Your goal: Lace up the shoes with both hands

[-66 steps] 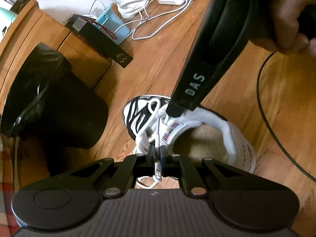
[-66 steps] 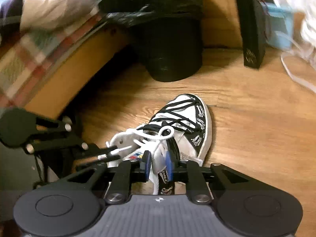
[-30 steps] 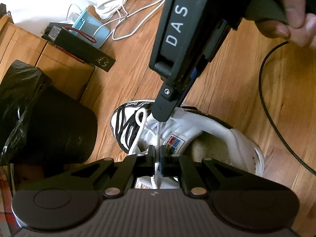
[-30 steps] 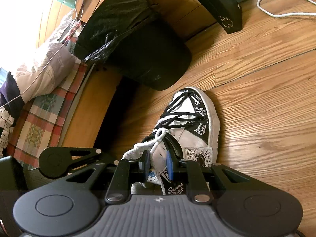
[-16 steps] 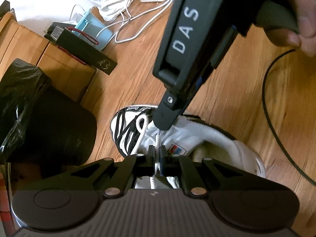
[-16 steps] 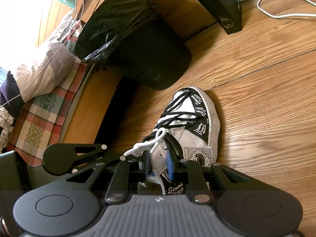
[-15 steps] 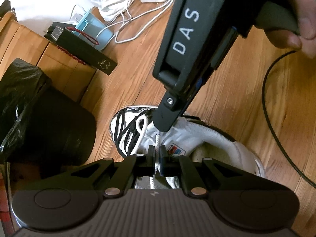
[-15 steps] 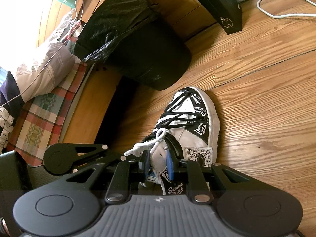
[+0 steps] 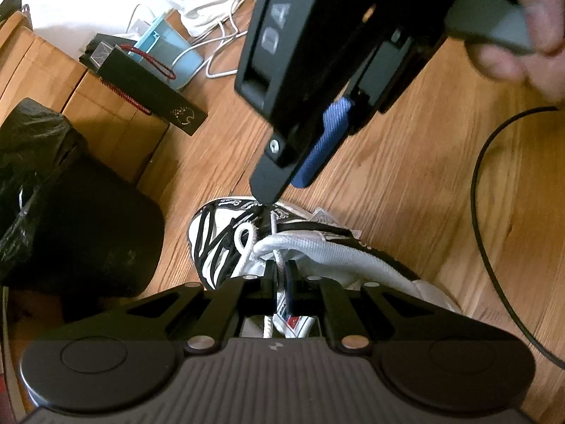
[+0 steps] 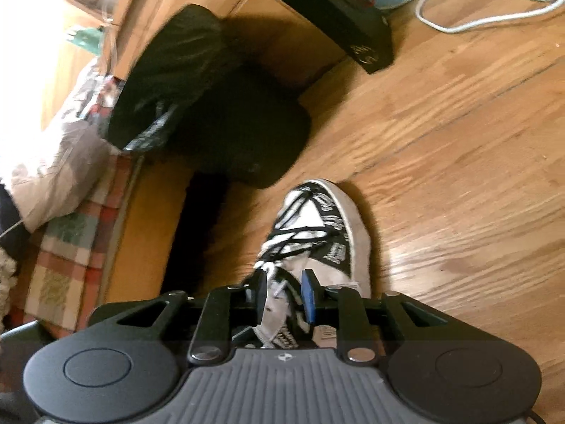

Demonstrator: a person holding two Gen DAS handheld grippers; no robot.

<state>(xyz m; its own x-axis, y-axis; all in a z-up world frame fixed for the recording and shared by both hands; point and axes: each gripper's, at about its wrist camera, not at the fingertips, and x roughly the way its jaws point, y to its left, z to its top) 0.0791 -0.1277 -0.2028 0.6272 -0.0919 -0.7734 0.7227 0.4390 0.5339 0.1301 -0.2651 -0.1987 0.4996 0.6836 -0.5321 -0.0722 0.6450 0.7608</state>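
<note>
While the shoe (image 9: pixel 317 258) lies on the wooden floor (image 9: pixel 406 183) just beside the black bin (image 9: pixel 88 233), toe toward the bin, both tools work over its tongue. Left gripper (image 9: pixel 279 279): jaws clenched on the white lace (image 9: pixel 279 265), which runs up between the pads from the tongue; a small loop of the same lace sits on the shoe's black-and-white front, on the bin side of the jaws. Right gripper (image 10: pixel 284 293): jaws have just been opening and now stand apart over the shoe's upper, lace and tongue visible between the blue pads, nothing pressed. In the left wrist view the right gripper comes down from above, one black fingertip at the shoe's eyelet area, a hand (image 9: pixel 522 35) on its handle. Black cable (image 9: pixel 487 219) curves on the floor on the side of the shoe away from the bin. Right wrist view blurred.
</note>
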